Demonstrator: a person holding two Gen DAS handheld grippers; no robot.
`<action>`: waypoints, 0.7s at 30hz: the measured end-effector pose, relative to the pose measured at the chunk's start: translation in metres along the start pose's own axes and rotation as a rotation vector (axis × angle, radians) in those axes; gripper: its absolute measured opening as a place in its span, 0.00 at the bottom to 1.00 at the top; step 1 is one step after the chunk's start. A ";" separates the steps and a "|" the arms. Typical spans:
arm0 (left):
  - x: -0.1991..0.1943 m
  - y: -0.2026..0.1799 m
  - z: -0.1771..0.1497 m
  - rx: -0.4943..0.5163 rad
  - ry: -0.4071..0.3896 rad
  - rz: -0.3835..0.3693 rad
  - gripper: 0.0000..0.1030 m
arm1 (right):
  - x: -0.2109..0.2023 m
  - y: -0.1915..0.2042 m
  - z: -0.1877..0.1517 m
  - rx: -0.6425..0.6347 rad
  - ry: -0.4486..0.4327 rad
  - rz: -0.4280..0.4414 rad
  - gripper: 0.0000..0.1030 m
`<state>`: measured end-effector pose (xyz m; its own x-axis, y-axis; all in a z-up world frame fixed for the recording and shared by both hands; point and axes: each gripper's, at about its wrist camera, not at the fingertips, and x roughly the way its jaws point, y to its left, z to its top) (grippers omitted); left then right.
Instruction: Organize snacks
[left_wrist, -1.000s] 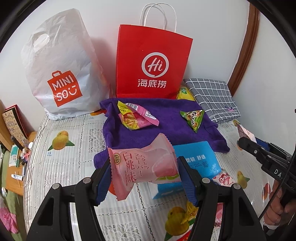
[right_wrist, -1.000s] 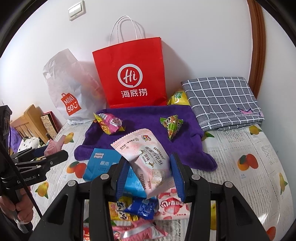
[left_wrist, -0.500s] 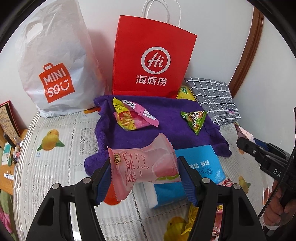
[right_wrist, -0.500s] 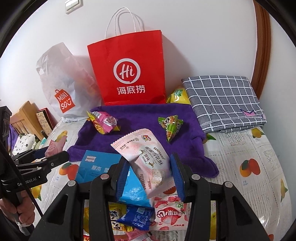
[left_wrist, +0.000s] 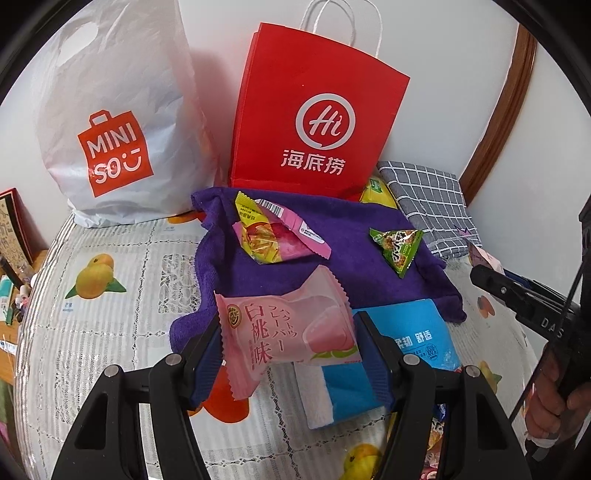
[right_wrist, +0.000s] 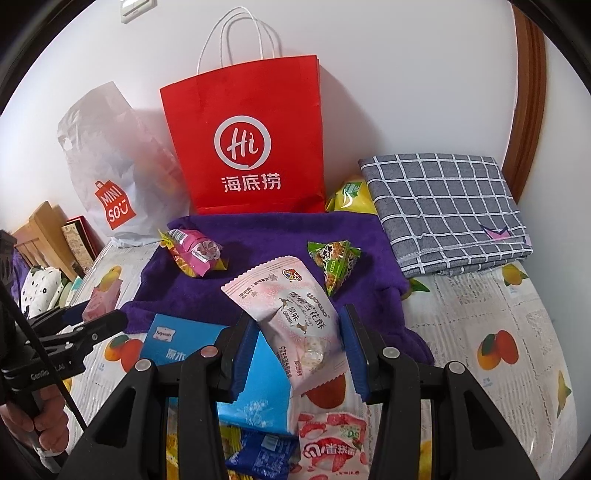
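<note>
Peach snack: my left tongs (left_wrist: 288, 354) hold a pink peach-flavour packet (left_wrist: 284, 332) crosswise between their blue pads, lifted above the near edge of the purple towel (left_wrist: 354, 266).
Nougat snack: my right tongs (right_wrist: 299, 350) are closed on a pale pink pouch (right_wrist: 291, 317), gripped at its lower half, the top tilting left.
Handling: both look light, puffy and slick, I judge; the film crumples, so a hold across the filled middle seems safer than one on a crimped end.
Already on towel: a yellow-and-pink packet (left_wrist: 273, 236) to the left, a green triangular packet (left_wrist: 399, 247) to the right, well apart.
Near me: a blue tissue pack (left_wrist: 402, 350) lies just below the towel's edge; more wrapped snacks (right_wrist: 328, 443) lie piled under my right tongs.
Behind: a red paper bag (right_wrist: 251, 140) stands upright against the wall, a white plastic bag (left_wrist: 114, 122) to its left, a folded grey checked cloth (right_wrist: 443, 206) to its right.
Surface: a fruit-print cover (left_wrist: 103, 295).
</note>
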<state>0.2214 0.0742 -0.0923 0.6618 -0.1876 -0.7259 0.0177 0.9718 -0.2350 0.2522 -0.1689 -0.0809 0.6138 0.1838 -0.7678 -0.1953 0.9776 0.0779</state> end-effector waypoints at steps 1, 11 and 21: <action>0.000 0.001 0.000 -0.002 0.001 0.001 0.63 | 0.002 0.000 0.001 0.002 -0.002 0.001 0.43; 0.003 0.016 0.003 -0.048 -0.013 0.009 0.63 | 0.020 -0.006 0.015 0.022 -0.011 0.013 0.43; 0.012 0.024 0.008 -0.082 -0.012 -0.007 0.63 | 0.057 0.000 0.031 -0.040 -0.002 -0.007 0.43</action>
<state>0.2354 0.0960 -0.1011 0.6709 -0.1919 -0.7163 -0.0390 0.9555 -0.2925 0.3110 -0.1556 -0.1053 0.6171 0.1769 -0.7667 -0.2213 0.9741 0.0466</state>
